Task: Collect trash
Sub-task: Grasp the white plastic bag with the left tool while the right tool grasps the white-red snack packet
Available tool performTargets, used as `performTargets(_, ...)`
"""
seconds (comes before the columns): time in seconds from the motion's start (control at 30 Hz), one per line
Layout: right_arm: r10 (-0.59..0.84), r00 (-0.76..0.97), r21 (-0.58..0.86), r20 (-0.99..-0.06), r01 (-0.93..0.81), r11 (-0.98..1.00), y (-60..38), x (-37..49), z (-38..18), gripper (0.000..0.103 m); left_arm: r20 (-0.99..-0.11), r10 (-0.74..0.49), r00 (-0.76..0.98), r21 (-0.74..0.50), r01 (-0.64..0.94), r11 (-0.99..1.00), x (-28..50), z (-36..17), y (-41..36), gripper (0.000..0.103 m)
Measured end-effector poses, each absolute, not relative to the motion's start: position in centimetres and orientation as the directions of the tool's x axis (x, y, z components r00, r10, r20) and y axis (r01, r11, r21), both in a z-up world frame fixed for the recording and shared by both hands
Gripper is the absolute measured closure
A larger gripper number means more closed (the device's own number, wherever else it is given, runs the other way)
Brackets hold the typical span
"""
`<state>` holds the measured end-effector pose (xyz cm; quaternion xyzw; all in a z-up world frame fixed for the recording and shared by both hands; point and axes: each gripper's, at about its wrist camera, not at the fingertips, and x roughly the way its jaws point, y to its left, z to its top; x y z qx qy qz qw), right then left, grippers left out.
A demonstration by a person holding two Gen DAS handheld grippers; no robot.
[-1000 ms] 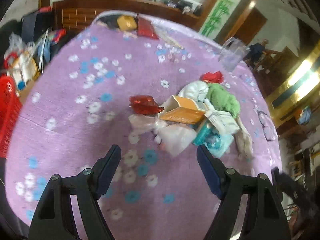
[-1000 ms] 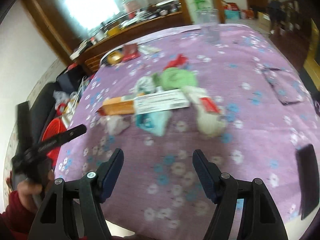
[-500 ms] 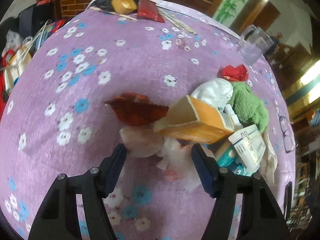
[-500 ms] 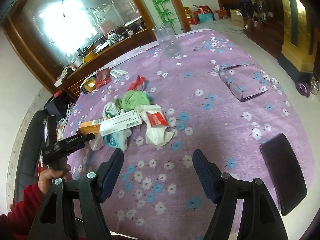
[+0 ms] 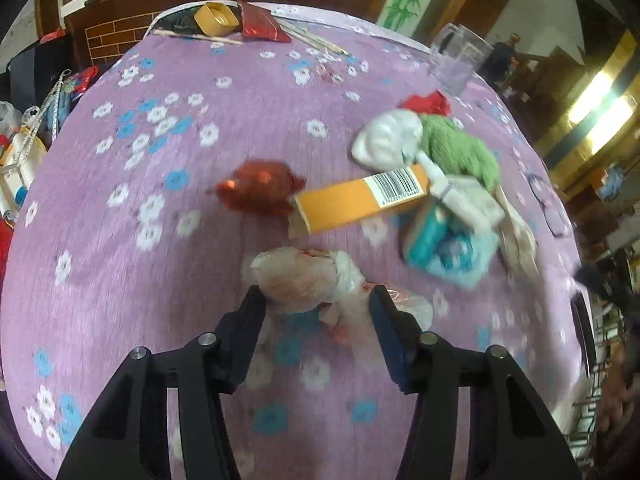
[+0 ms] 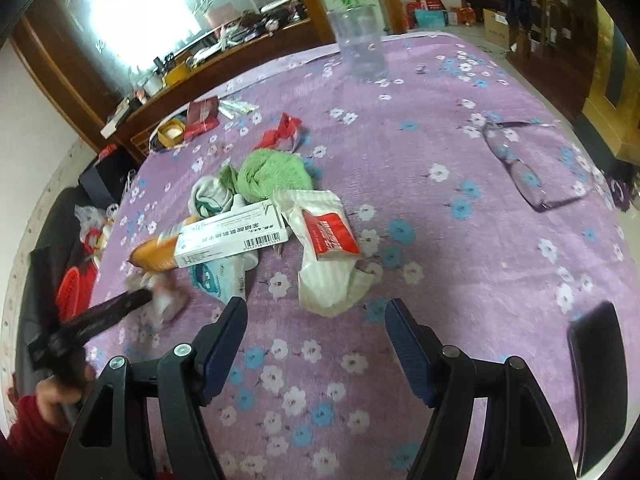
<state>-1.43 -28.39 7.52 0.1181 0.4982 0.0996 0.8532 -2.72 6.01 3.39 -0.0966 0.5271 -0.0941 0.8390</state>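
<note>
A pile of trash lies on the purple flowered tablecloth (image 5: 120,280). My left gripper (image 5: 318,300) is open, its jaws on either side of a crumpled clear plastic bag (image 5: 304,276); whether they touch it I cannot tell. Beyond it lie a red foil wrapper (image 5: 258,190), an orange box (image 5: 360,200), a teal packet (image 5: 444,248), white tissue (image 5: 388,140) and a green cloth (image 5: 456,152). My right gripper (image 6: 316,312) is open and empty, just short of a white pouch with a red label (image 6: 328,248). The left gripper (image 6: 100,316) shows at that view's left.
A clear glass (image 6: 360,44) stands at the far side. Eyeglasses (image 6: 516,164) and a black phone (image 6: 596,380) lie on the right. A tape roll (image 5: 216,18) and red packet (image 5: 260,24) sit at the far edge. A red basket (image 6: 74,288) stands beside the table.
My left gripper has moved forward and its jaws have narrowed around the plastic bag. My right gripper has moved closer to the trash pile and the white pouch.
</note>
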Motion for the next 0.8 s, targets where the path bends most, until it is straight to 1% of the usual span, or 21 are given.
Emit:
performTargets(0.13,0.273,0.463,0.268,-0.843,-0.077,0.960,-27.3,0.3,6.3,0.027,-0.872,-0.291,0.394,-0.282,0.082,0.956,-4.4,3.4,6.4,0.050)
performTargets(0.27,0.239,0.462,0.223,-0.854,-0.089,0.971,-26.7,2.1,5.4,0.027,-0.881,-0.277,0.382,-0.264,0.088,0.960,-4.6,3.1,6.5,0.049)
performTargets(0.43,0.196,0.450,0.180,-0.871,-0.079,0.981,-26.7,4.6,4.0,0.028,-0.888,-0.254,0.382,-0.238,0.089,0.967,-3.7,2.9,5.7,0.042)
performTargets(0.47,0.194,0.444,0.177,-0.875,-0.080,0.981,-26.7,4.9,3.7,0.028,-0.892,-0.246,0.380,-0.230,0.088,0.969,-3.5,2.8,5.4,0.036)
performTargets(0.5,0.194,0.437,0.175,-0.878,-0.083,0.981,-26.6,5.2,3.4,0.028,-0.894,-0.241,0.377,-0.227,0.082,0.970,-3.2,2.6,5.2,0.034)
performTargets(0.57,0.191,0.420,0.172,-0.887,-0.084,0.982,-26.5,5.7,2.8,0.039,-0.893,-0.249,0.376,-0.236,0.080,0.968,-2.9,2.4,4.8,0.034)
performTargets(0.6,0.197,0.409,0.178,-0.891,-0.083,0.980,-26.5,5.8,2.4,0.049,-0.892,-0.244,0.381,-0.230,0.081,0.970,-2.9,2.3,4.6,0.034)
performTargets(0.63,0.206,0.397,0.190,-0.894,-0.080,0.979,-26.5,5.9,2.2,0.050,-0.891,-0.236,0.388,-0.222,0.083,0.972,-2.9,2.3,4.4,0.034)
performTargets(0.67,0.211,0.408,0.201,-0.888,-0.067,0.977,-26.7,5.8,2.2,0.050,-0.888,-0.234,0.397,-0.216,0.090,0.972,-2.9,2.3,4.1,0.040)
performTargets(0.7,0.207,0.411,0.200,-0.888,-0.060,0.978,-26.8,5.6,2.2,0.051,-0.883,-0.246,0.400,-0.223,0.103,0.969,-2.9,2.3,3.8,0.055)
performTargets(0.73,0.211,0.410,0.205,-0.887,-0.059,0.977,-26.9,5.4,2.2,0.052,-0.878,-0.256,0.405,-0.229,0.113,0.967,-3.0,2.4,3.5,0.060)
performTargets(0.77,0.216,0.411,0.211,-0.886,-0.057,0.976,-27.0,5.2,2.2,0.053,-0.872,-0.251,0.419,-0.219,0.124,0.968,-3.2,2.6,3.1,0.070)
performTargets(0.8,0.219,0.416,0.217,-0.883,-0.052,0.975,-27.1,4.8,2.3,0.054,-0.870,-0.237,0.434,-0.198,0.133,0.971,-3.4,2.8,2.7,0.070)
